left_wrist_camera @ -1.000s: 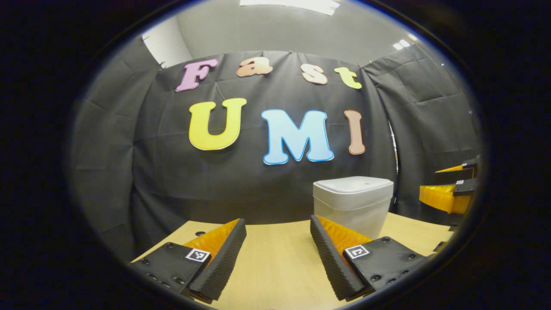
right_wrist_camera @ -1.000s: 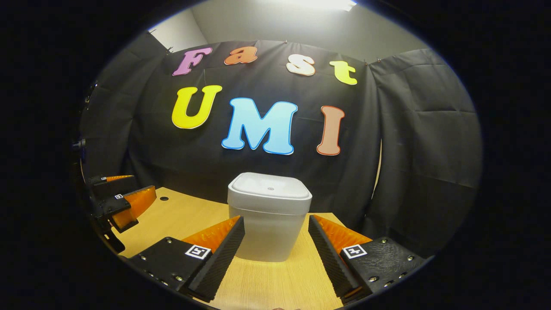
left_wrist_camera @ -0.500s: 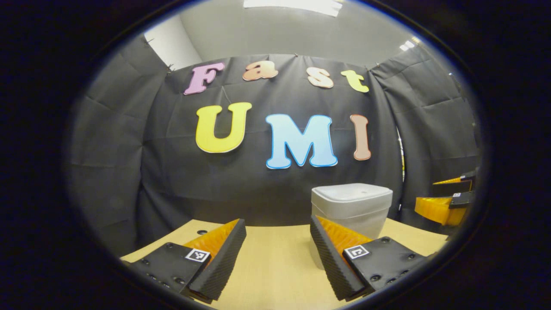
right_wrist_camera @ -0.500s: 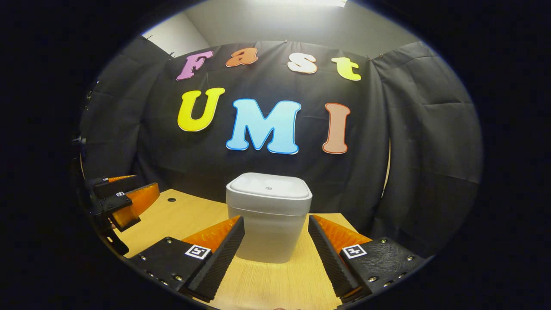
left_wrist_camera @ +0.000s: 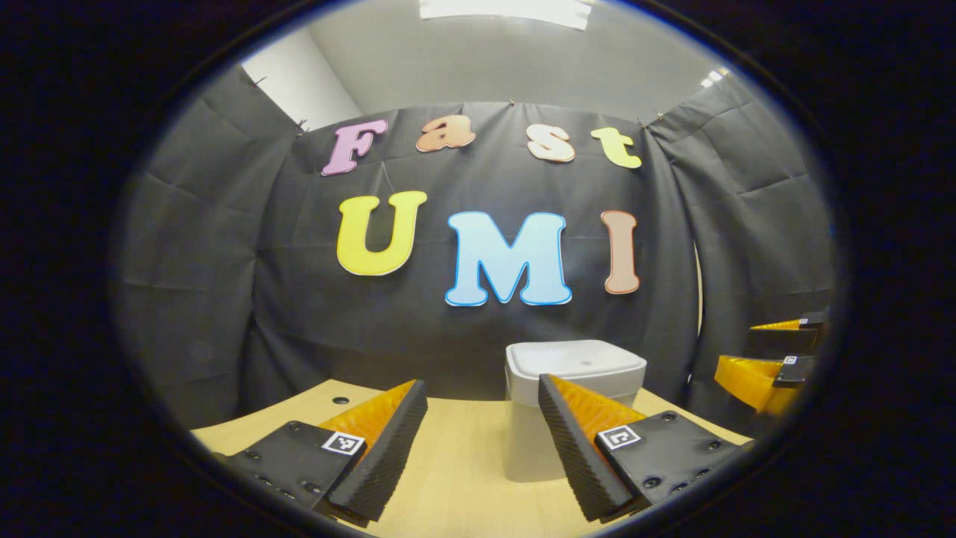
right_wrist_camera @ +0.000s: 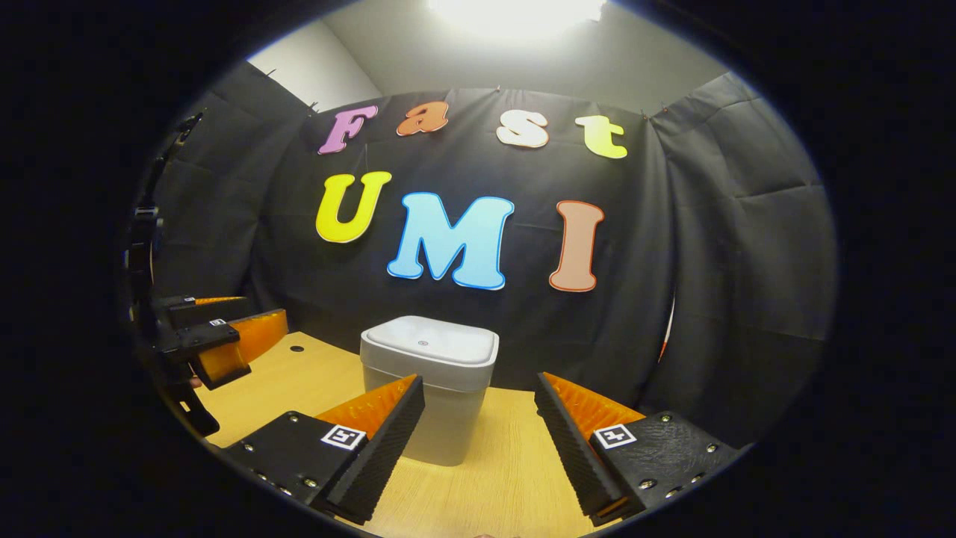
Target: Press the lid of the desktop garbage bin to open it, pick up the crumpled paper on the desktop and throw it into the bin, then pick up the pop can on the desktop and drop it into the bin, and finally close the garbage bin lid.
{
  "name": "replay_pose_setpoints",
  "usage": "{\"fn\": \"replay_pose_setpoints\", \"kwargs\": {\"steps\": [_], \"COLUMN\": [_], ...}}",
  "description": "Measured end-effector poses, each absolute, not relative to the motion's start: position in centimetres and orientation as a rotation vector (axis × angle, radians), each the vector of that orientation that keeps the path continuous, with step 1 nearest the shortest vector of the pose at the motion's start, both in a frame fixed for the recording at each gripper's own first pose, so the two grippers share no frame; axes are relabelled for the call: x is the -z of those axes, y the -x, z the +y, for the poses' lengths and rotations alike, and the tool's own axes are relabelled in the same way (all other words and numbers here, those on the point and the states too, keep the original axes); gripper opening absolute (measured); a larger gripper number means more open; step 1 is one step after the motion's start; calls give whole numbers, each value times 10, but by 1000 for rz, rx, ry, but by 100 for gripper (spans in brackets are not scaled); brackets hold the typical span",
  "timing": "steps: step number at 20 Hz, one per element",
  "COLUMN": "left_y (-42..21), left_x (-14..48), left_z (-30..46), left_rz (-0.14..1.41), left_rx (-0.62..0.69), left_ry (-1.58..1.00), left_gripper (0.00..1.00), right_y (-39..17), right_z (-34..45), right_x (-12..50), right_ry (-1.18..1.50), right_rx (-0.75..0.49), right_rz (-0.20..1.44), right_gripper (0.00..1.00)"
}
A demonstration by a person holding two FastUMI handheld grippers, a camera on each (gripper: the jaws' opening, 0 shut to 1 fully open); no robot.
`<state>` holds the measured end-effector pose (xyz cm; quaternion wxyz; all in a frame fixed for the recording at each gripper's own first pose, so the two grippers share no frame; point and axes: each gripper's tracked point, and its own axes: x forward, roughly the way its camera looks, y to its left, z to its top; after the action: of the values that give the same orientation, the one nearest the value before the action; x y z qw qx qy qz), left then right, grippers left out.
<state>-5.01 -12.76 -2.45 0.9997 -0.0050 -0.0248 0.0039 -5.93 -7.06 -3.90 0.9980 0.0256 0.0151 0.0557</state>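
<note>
1. Both claws gape wide and carry nothing: left claw (left_wrist_camera: 482, 448), right claw (right_wrist_camera: 478, 441).
2. The garbage bin (right_wrist_camera: 429, 388) stands on the surface (right_wrist_camera: 508, 478) just ahead of the right claw, a touch left; its lid (right_wrist_camera: 432, 342) is down.
3. Opening step, I'd say: next, bring a fingertip onto the lid and press.

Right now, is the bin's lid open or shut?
Shut: the lid lies flat on the bin, with no gap at its rim.

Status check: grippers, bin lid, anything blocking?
Left gripper open, empty. Right gripper open, empty. Bin upright on desk, lid shut. Nothing blocking it.
</note>
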Motion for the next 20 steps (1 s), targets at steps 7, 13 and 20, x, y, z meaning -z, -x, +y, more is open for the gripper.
{"fn": "replay_pose_setpoints", "kwargs": {"steps": [7,13,20], "left_y": [82,108,118], "left_x": [13,0,-14], "left_z": [-156,-145,-135], "left_rz": [-57,-78,-108], "left_rx": [-67,-136,-172], "left_ry": [5,-19,-11], "left_gripper": [100,96,100], "right_y": [64,67,68], "right_z": [-57,-55,-59], "right_x": [40,34,31], "right_ry": [-62,-83,-99], "right_rx": [-291,-330,-336], "right_rz": [9,-29,-37], "right_gripper": [95,95,95]}}
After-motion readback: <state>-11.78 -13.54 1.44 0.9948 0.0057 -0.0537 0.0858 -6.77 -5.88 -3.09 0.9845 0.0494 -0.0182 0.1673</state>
